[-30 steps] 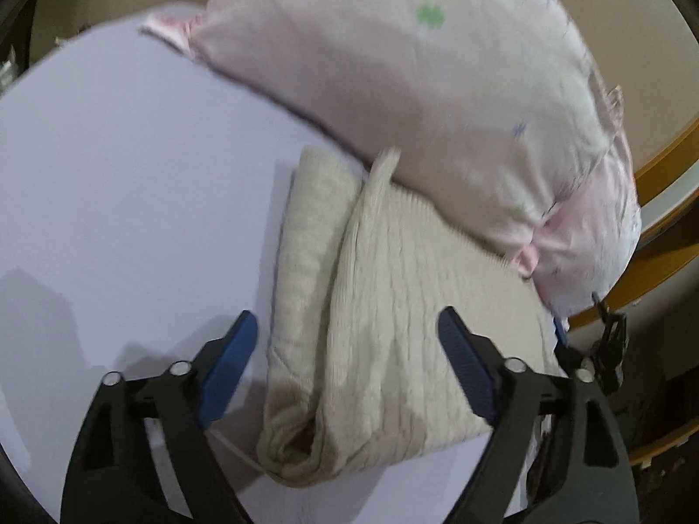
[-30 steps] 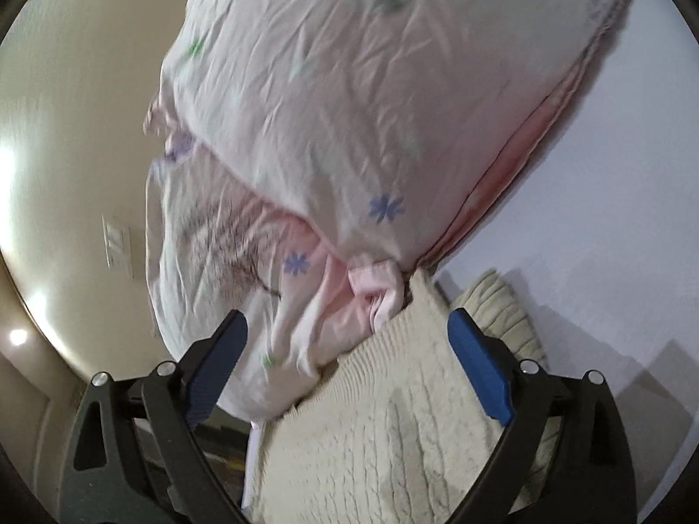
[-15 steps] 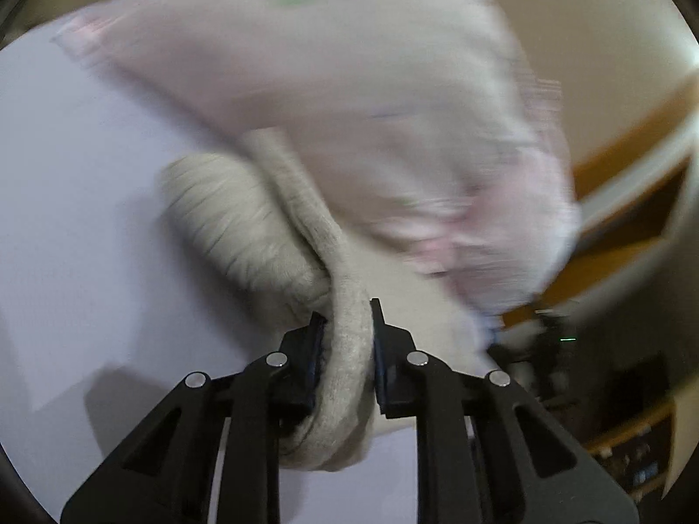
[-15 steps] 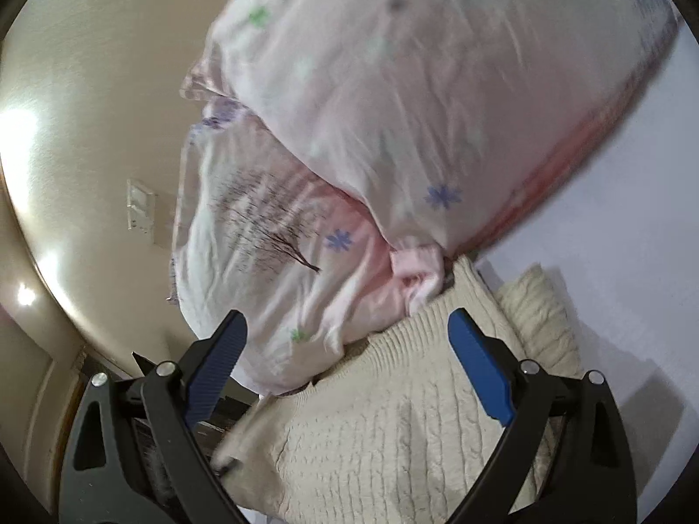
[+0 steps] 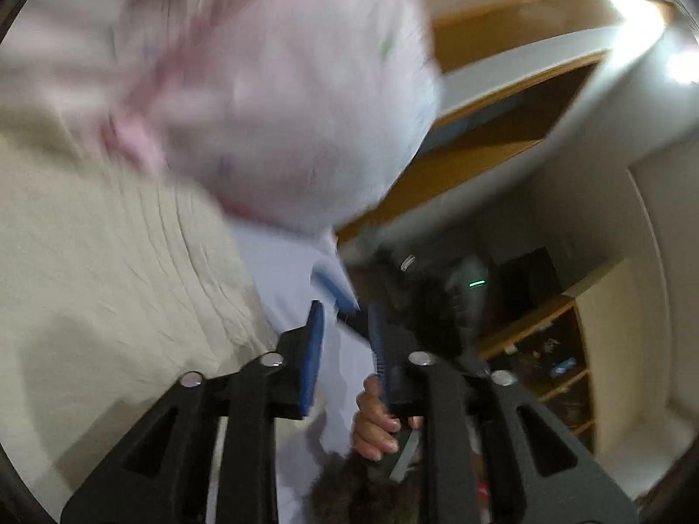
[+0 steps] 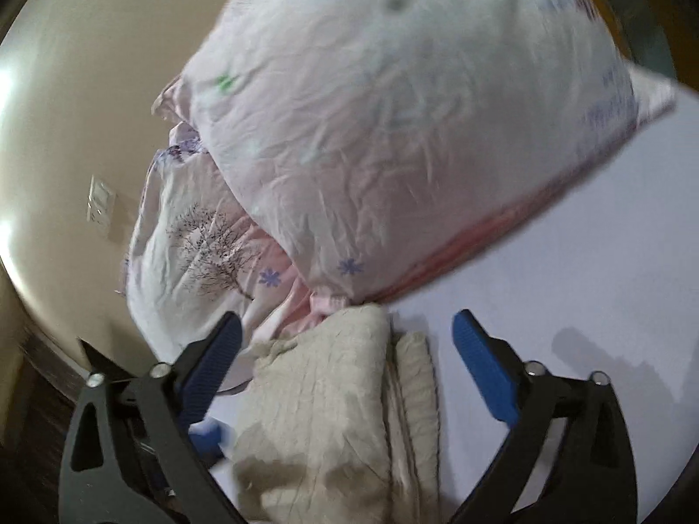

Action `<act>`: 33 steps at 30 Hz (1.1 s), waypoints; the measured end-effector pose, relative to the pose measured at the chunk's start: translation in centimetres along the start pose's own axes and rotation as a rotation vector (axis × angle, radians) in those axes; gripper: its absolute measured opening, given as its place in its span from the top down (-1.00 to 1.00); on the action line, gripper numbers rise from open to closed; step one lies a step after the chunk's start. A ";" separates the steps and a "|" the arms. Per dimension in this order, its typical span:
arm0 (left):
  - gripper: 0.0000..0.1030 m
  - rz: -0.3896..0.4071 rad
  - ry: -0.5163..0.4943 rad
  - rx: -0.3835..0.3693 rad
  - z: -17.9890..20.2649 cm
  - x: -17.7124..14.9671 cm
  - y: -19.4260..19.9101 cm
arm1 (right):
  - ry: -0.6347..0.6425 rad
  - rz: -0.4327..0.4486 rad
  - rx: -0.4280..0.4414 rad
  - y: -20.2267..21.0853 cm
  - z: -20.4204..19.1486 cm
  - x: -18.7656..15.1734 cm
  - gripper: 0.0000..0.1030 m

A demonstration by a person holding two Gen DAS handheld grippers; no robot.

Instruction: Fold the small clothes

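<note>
A cream cable-knit garment (image 6: 332, 401) lies folded on the white bed sheet (image 6: 568, 288), its far end against the pink pillows. My right gripper (image 6: 345, 336) is open and empty, its fingers either side of the garment's far end, just above it. In the blurred left wrist view the garment (image 5: 100, 297) fills the left side. My left gripper (image 5: 345, 340) is beside the garment's right edge, its jaws a narrow gap apart with nothing between them.
Two pink patterned pillows (image 6: 393, 122) lie stacked at the head of the bed; they also show in the left wrist view (image 5: 262, 100). A beige wall (image 6: 65, 131) is behind them. A wooden headboard (image 5: 480, 166) and shelves (image 5: 559, 362) are to the right.
My left gripper closed on the garment's fold, carried it over, then let go and swung to the right past the garment's edge. The right gripper stayed open and drew back a little.
</note>
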State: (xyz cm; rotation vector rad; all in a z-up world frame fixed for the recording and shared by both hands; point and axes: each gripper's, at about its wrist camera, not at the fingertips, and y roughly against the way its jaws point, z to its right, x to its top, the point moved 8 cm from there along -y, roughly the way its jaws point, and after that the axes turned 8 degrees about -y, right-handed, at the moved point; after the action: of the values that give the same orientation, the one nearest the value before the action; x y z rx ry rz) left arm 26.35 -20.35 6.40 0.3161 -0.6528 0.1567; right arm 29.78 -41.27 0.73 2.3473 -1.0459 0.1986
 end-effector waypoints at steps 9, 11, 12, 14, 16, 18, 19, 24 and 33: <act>-0.63 -0.057 0.039 0.616 -9.4 -3.2 8.9 | 0.016 -0.330 -0.191 -7.3 1.9 -5.5 -0.97; -0.67 -0.102 0.058 0.638 -10.1 -4.7 8.1 | 0.041 -0.320 -0.213 -7.5 1.9 -5.9 -0.96; -0.70 -0.128 0.059 0.642 -10.3 -5.5 7.4 | 0.050 -0.312 -0.219 -7.4 1.9 -6.0 -0.85; -0.70 -0.164 0.062 0.648 -10.5 -6.1 5.8 | 0.078 -0.295 -0.261 -7.2 2.0 -6.4 -0.55; -0.71 -0.180 0.082 0.623 -10.6 -6.6 4.6 | 0.090 -0.296 -0.259 -7.2 2.0 -7.2 -0.13; -0.41 -0.176 0.054 0.600 -10.7 -6.9 4.1 | 0.064 -0.292 -0.209 -6.9 1.9 -7.9 0.25; -0.31 -0.176 0.048 0.606 -10.8 -6.8 4.1 | 0.070 -0.268 -0.192 -6.5 1.5 -8.1 0.29; 0.16 -0.131 -0.085 0.533 -8.0 -5.8 9.6 | 0.146 -0.309 -0.016 -5.7 -2.9 -10.9 0.39; -0.45 -0.045 -0.256 0.833 -8.1 -8.0 20.1 | 0.271 -0.207 -0.091 -0.6 -5.2 -15.6 -0.25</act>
State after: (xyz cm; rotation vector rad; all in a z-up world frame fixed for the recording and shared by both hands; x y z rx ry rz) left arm 19.80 0.92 0.19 1.1656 -0.8110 0.3468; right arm 20.02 -28.12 -0.55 2.2501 -0.6650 0.3694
